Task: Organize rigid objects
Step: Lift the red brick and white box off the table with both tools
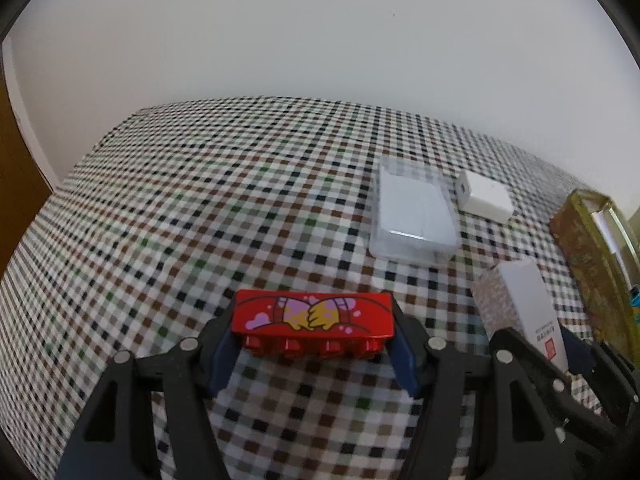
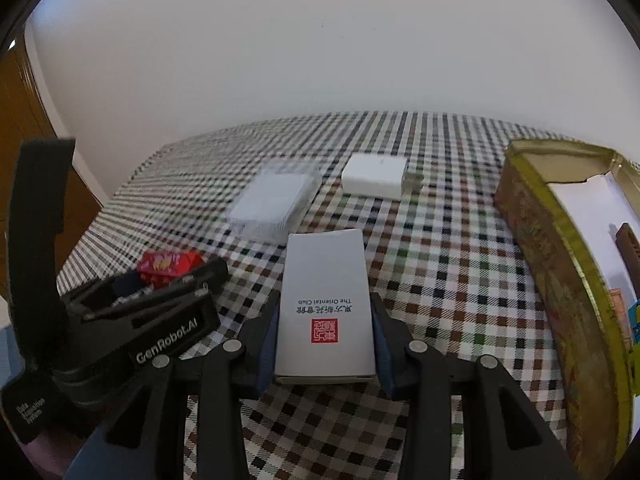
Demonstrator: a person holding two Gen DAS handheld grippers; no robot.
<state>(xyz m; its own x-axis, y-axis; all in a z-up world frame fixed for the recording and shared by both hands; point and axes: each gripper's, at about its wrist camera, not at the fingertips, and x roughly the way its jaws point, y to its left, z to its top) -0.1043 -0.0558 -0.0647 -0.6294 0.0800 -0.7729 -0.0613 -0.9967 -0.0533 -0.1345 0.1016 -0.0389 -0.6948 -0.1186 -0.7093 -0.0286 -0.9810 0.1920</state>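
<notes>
Left of the open tin (image 2: 532, 216), over the checked desk (image 1: 200, 208), both grippers carry loads. The left gripper (image 1: 314, 338) has its fingers closed on the ends of a red toy brick (image 1: 312, 316), glossy moulded plastic with studs facing the camera. The right gripper (image 2: 325, 334) clamps the long sides of a grey card box (image 2: 326, 304), matt and printed. Both appear gripped for transfer into the tin, judging by its open top. Beyond them rest a clear plastic case (image 2: 274, 204) and a white block (image 2: 374, 176).
</notes>
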